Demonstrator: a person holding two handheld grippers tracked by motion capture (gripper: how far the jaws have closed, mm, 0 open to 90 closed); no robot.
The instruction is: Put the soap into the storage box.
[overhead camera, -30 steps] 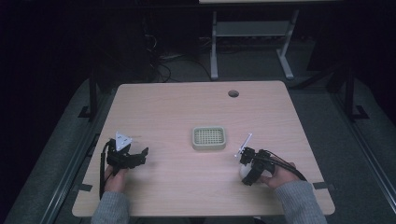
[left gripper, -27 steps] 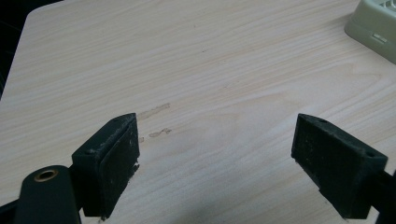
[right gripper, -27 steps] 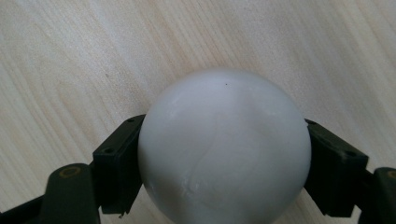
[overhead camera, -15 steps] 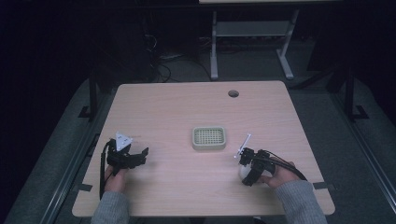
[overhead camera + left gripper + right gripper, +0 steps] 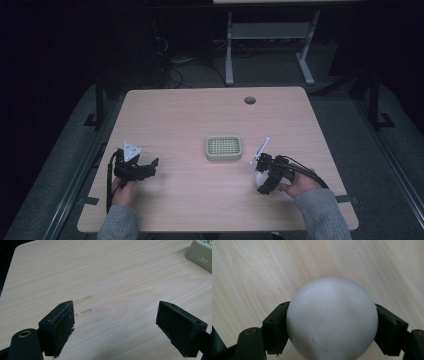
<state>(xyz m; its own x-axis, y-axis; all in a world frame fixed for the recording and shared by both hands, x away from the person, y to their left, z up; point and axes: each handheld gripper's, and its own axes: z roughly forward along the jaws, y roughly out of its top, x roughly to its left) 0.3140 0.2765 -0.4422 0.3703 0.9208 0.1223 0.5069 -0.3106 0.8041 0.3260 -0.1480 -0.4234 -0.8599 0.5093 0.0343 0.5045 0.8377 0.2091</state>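
White ball [image 5: 332, 320] clenched in my right tongs [image 5: 262, 175], lower right, ready for lifting; left tongs [image 5: 145, 167] released, idle.

The high view is dim and grainy: the pale wooden rectangular table [image 5: 200, 125] catches a soft, even light from above, while the floor beyond its far edge sinks into near black. Shadows on it are faint. The left gripper view is brighter, wood grain crisp, with a soft shadow pooling at the near edge between the black jaws. In the right gripper view the smooth white ball [image 5: 332, 320] is evenly lit with no hard glare, and the wood behind it blurs slightly.
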